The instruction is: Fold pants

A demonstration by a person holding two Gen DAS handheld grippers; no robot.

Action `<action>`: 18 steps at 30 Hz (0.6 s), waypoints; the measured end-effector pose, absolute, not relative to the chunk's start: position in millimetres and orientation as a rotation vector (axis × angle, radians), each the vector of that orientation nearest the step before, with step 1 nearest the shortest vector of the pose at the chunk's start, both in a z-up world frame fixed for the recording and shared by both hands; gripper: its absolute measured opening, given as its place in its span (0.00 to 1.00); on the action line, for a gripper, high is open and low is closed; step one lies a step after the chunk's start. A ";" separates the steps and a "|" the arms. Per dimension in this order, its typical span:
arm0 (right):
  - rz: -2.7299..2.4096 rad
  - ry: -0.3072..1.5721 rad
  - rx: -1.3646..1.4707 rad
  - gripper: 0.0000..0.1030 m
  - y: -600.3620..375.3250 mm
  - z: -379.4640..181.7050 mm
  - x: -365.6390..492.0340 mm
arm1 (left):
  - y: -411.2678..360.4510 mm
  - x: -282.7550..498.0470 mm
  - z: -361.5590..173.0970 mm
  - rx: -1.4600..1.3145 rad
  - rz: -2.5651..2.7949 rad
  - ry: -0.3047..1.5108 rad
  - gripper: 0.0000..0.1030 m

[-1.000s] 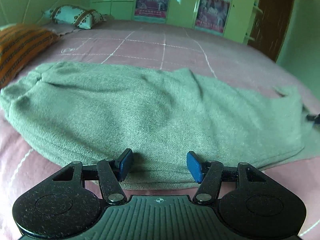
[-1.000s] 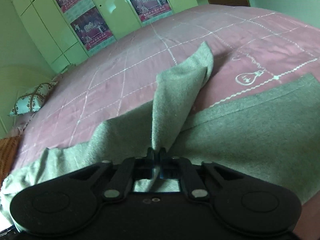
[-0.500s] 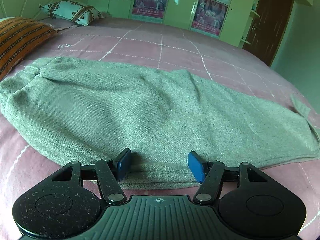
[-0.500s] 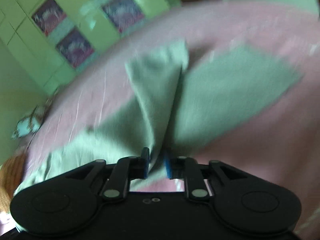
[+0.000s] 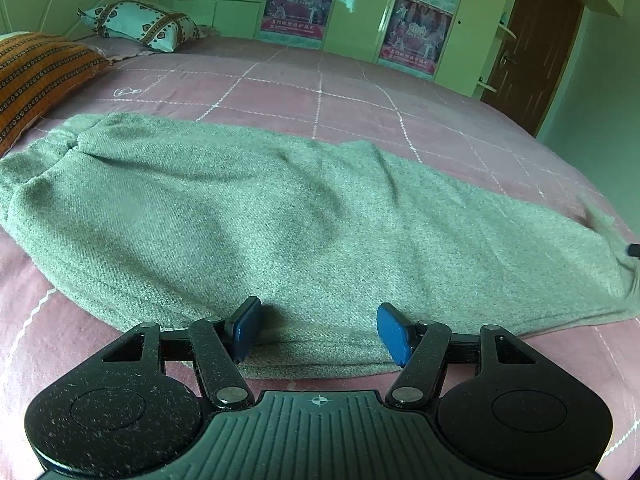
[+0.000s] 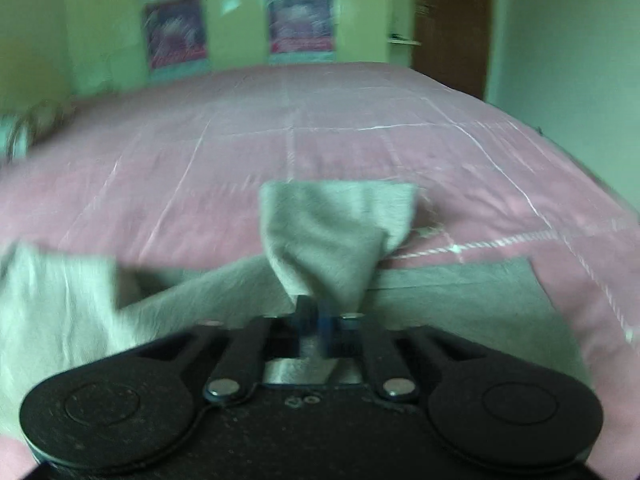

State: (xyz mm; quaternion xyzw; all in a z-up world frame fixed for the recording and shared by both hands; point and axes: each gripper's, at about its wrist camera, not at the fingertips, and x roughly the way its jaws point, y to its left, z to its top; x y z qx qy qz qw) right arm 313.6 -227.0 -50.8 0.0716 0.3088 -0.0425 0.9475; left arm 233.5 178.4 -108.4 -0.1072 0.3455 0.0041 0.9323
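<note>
Pants: grey-green, soft knit pants, one pair, lying lengthwise on the pink quilted bedspread.
Handling: likely light and limp — will sag, best taken at a hem or edge.
Right gripper: fingers pressed together, pinching a leg end raised off the bedspread; view blurred.
Left gripper: fingers spread, over the pants' near edge, gripping nothing.
Pillows: two, beyond the pants — one orange striped pillow, one white patterned pillow.

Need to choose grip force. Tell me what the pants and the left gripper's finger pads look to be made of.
Pants: seemingly a soft grey-green knit, like sweatpant fleece; a fine diagonal rib shows, the finish is matte and it creases loosely.
Left gripper finger pads: blue, smooth, faintly glossy, probably rubber or soft plastic; which one cannot be told.
</note>
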 end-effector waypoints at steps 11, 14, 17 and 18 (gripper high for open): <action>-0.160 0.613 0.423 0.34 -264.7 -70.5 242.1 | 178.3 231.8 -109.9 -0.227 0.005 0.699 0.62; -0.164 0.611 0.586 0.33 -281.8 -78.1 252.9 | 177.9 231.8 -110.1 -0.227 0.005 0.698 0.62; -0.174 0.591 0.684 0.32 -300.5 -89.1 268.6 | 177.6 232.3 -109.5 -0.224 0.004 0.700 0.62; -0.196 0.601 0.693 0.32 -304.1 -92.0 276.6 | 177.3 232.3 -109.5 -0.223 0.004 0.700 0.62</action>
